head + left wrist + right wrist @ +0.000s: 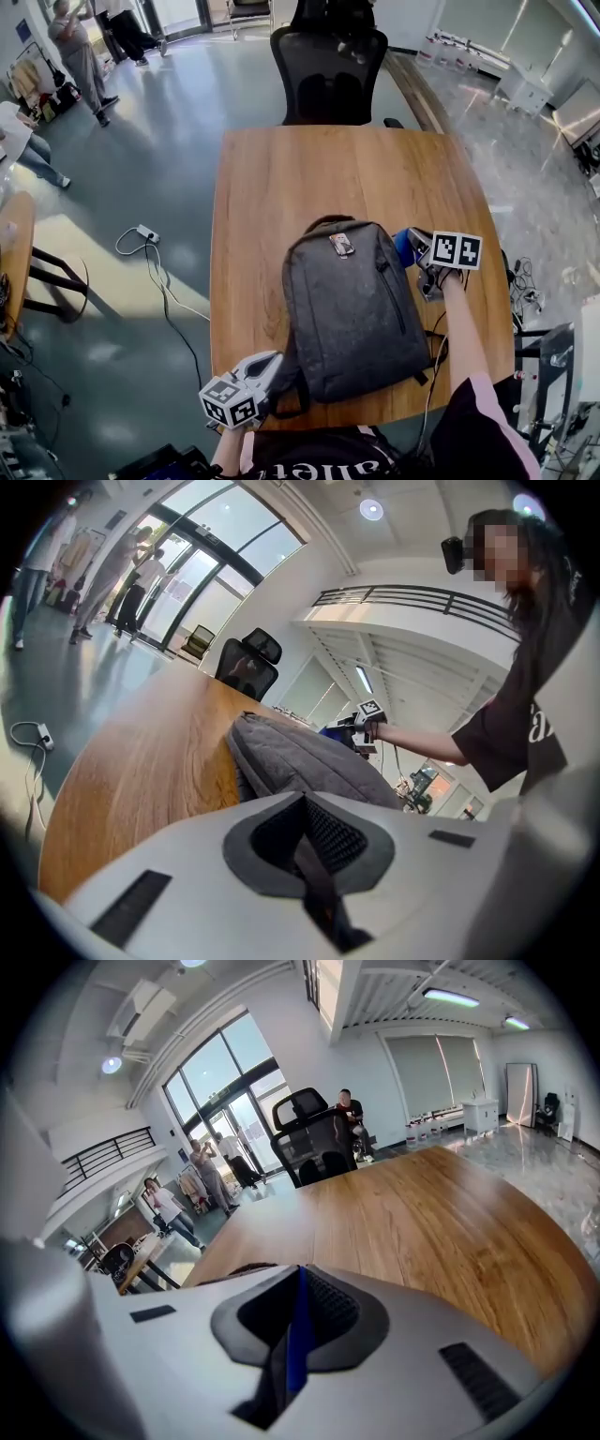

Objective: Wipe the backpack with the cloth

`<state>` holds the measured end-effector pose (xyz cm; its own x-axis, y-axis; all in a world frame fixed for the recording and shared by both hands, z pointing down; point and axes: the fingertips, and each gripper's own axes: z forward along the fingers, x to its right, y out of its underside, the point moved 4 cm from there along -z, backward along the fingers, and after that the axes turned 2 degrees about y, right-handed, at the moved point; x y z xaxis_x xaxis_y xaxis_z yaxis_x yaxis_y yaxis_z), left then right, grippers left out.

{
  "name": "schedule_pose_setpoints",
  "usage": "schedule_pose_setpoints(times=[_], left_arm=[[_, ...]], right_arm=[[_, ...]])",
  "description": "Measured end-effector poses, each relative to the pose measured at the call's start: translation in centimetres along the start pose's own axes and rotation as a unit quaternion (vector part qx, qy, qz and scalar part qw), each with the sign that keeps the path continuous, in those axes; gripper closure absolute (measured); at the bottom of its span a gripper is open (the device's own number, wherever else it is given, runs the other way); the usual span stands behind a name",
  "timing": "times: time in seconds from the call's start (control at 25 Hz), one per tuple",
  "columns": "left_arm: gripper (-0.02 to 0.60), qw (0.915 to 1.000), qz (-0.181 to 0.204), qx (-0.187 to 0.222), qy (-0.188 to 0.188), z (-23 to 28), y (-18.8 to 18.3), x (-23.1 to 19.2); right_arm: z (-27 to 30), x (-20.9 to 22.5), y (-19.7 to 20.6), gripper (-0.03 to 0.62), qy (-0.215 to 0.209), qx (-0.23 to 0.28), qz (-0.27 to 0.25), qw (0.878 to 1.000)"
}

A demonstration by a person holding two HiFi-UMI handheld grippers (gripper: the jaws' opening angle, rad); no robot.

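The backpack lies flat on the near half of the table, toward 6 o'clock, its top handle pointing to 12. The main risk, as I judge it, is that the pack slides or bunches under the wiping stroke. It is soft and anchored only by one strap at its 7 o'clock corner, so a push away from that corner could drag it toward the table's near edge. The cloth is also pinched by a thin fold and could pull free if it catches on the zip down the pack's 3 o'clock side.

The pack is grey felt-like fabric with a small badge near the top, and it looks lightly filled. The left gripper has its jaws closed tight on the dark strap. The right gripper, at the pack's 2 o'clock corner, is clamped on the blue cloth, just beside the fabric. A black chair stands at the table's 12 o'clock end.
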<state>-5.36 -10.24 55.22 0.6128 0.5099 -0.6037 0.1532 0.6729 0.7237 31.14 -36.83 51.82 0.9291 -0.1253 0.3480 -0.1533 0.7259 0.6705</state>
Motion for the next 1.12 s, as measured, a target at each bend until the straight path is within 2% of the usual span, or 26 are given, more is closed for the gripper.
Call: schedule_pose_setpoints(times=[0.36, 0.8, 1.12], left_arm=[[0.581, 0.9999, -0.007, 0.004, -0.012, -0.8, -0.2, -1.6], [0.581, 0.9996, -0.013, 0.013, -0.022, -1.5, -0.1, -3.1], [0.581, 0.9993, -0.014, 0.023, -0.024, -1.9, 0.2, -3.8]], right_arm=[[4.3, -1.0, -5.2, 0.563, 0.011, -0.002, -0.030, 0.999], [7.9, -6.7, -5.3, 0.563, -0.016, -0.038, -0.085, 0.995], [10.1, -12.9, -4.1, 0.563, -0.063, -0.062, -0.133, 0.987]])
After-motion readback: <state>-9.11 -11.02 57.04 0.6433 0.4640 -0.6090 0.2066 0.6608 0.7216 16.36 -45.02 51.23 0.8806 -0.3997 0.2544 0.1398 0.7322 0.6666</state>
